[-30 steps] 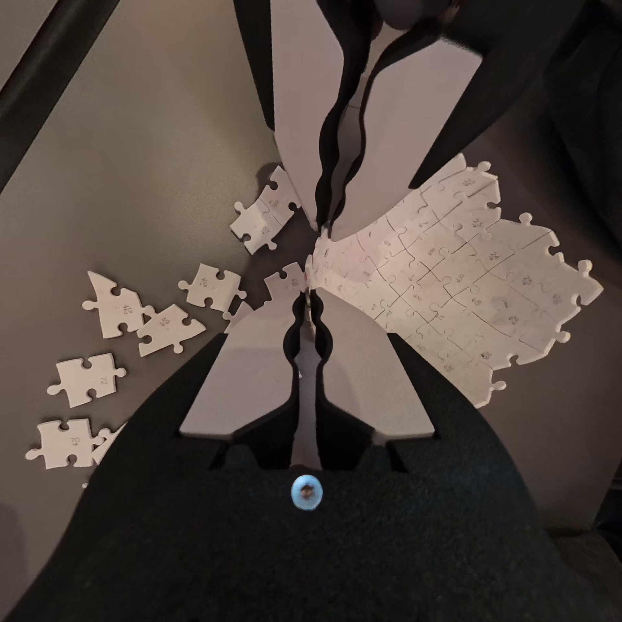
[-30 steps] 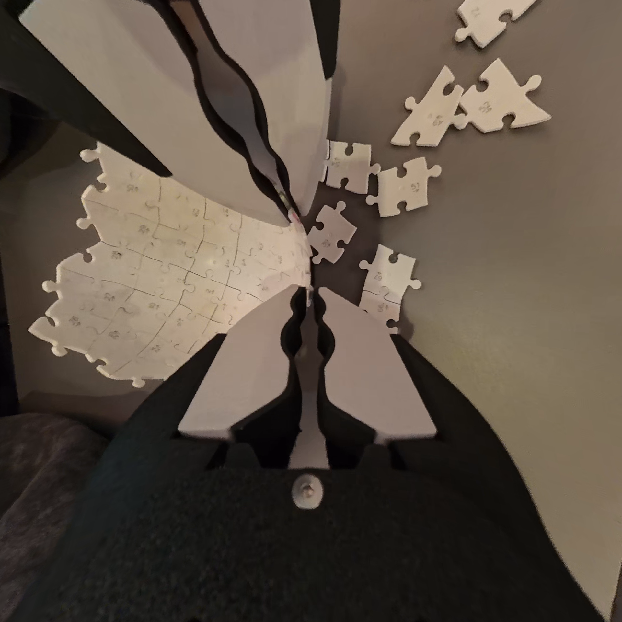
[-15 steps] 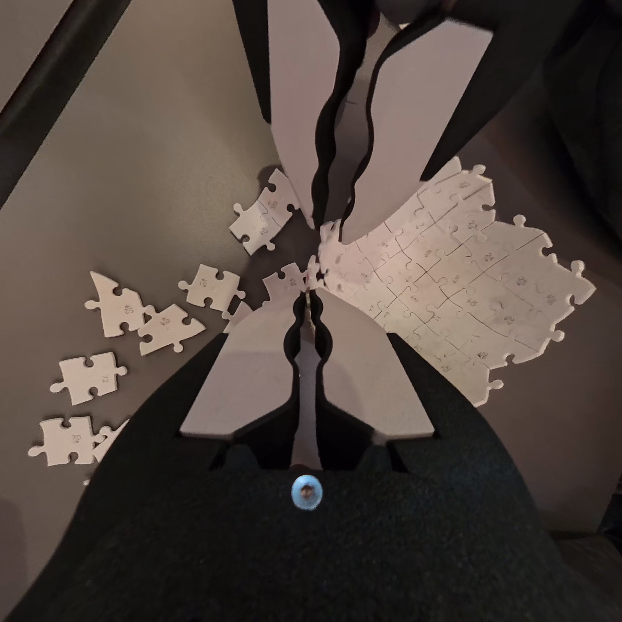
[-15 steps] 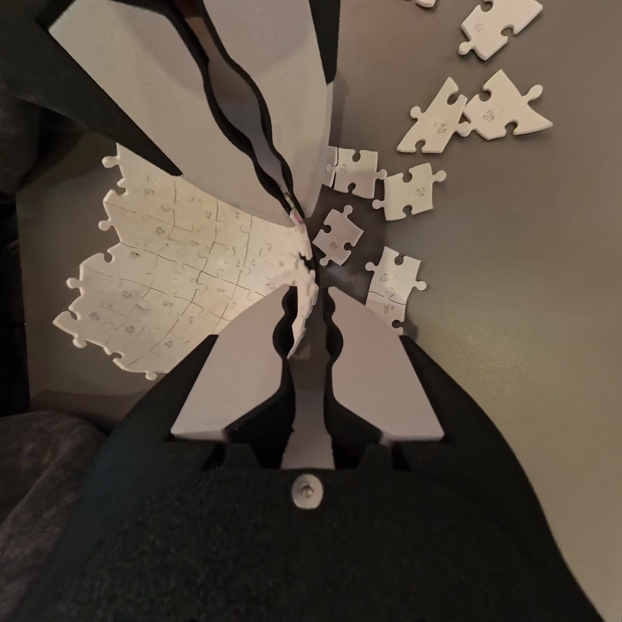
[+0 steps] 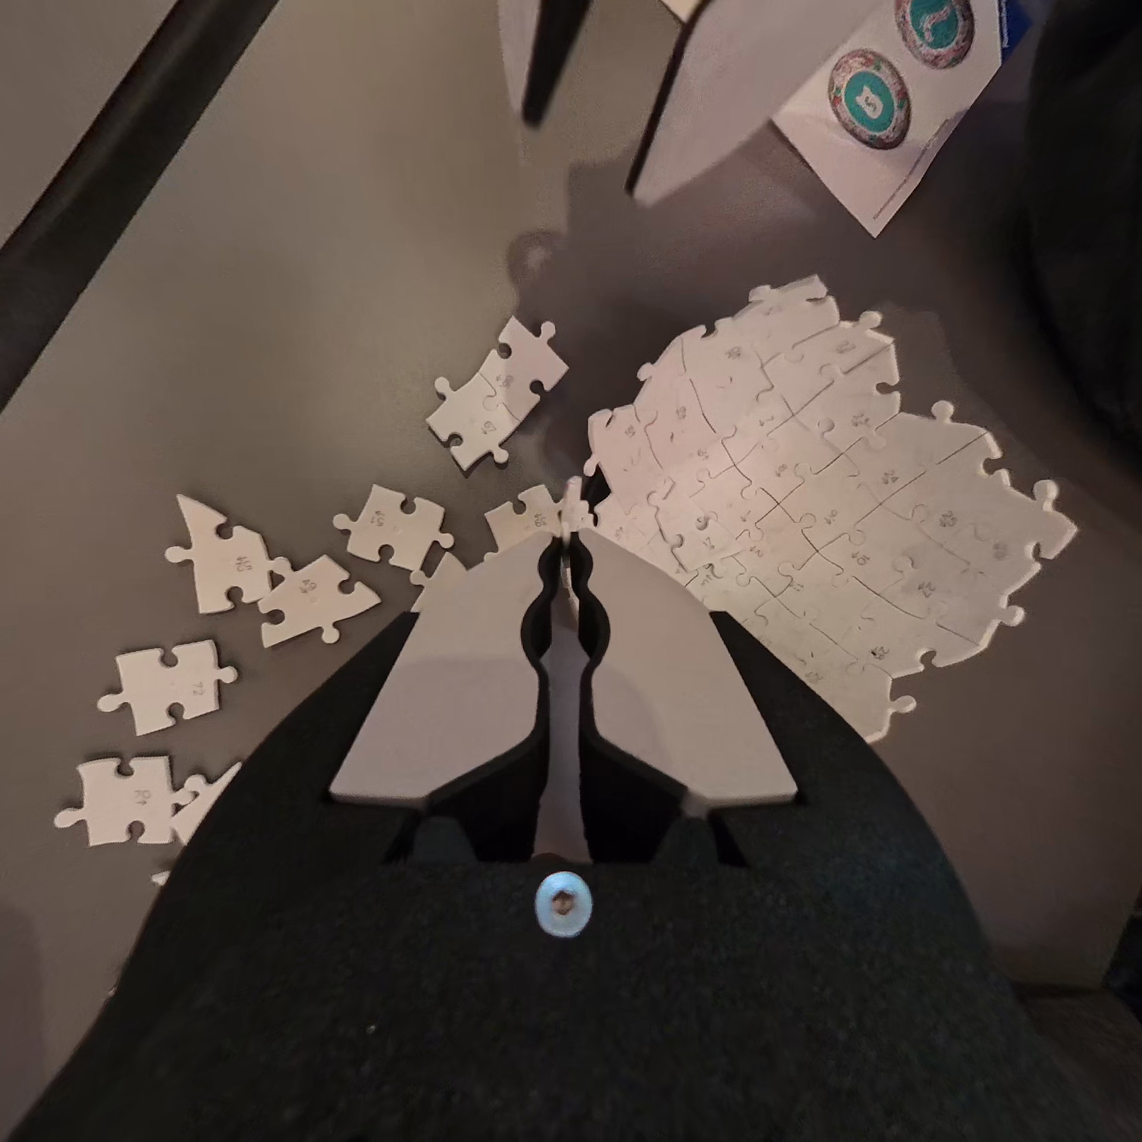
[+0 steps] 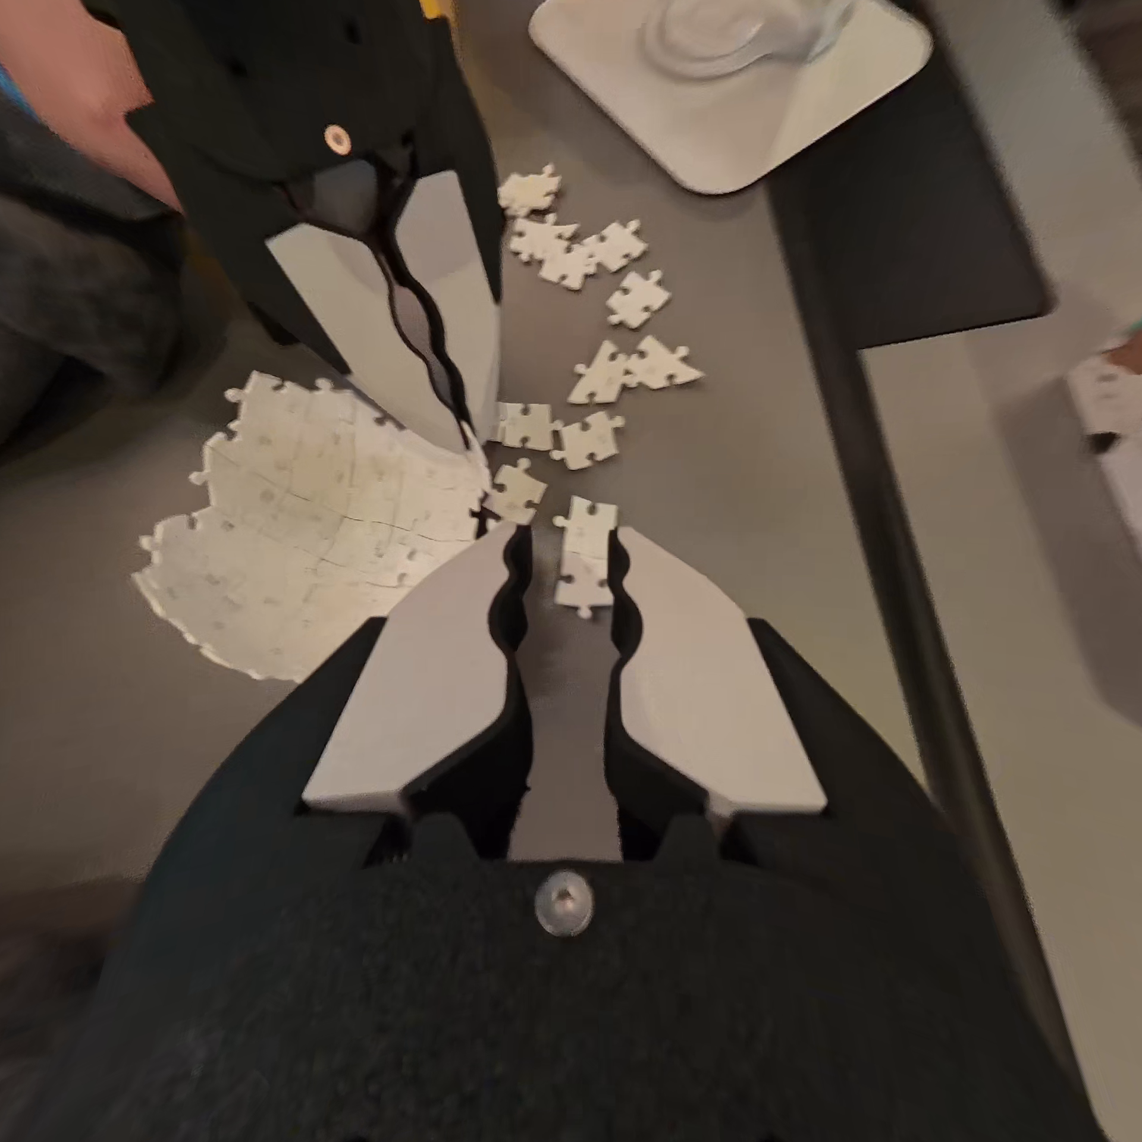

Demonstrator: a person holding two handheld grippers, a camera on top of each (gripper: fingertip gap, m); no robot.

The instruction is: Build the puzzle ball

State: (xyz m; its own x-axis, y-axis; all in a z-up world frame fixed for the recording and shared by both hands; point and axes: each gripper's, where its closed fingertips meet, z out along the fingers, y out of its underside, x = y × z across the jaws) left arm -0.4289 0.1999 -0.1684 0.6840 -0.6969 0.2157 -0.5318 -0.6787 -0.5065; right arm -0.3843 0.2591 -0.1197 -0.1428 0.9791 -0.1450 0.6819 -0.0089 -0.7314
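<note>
The right tongs, which half a second ago were closing on the rim of the built shell opposite the left pair, have let go and drawn back up, and their fingers now stand well apart. The shell has kept its place near the worktop edge on the person's side. It is tipped up on its curve, and the left tongs are still clamped tight on its rim tab. The step in hand looks like fetching the next part. A joined pair lies flat right under the open right fingers, so that is probably the pick. To do it well, hold the left clamp dead steady, because a seam in the shell already gapes a little in the right wrist view. Come straight down over the pair and nip it across its flat middle, not on a knob. Lift it without sweeping the single piece just beside it. Counted: one shell, its own pieces too many and too hidden to number; one joined pair of two; and about ten loose singles strung out toward the dark-rimmed far edge. Two of these are wedge pieces that touch each other, and the farthest few overlap in a blur, so that tally is rough. Farther out there is one white square tray at the far corner with something clear on it, and one printed leaflet past the shell
</note>
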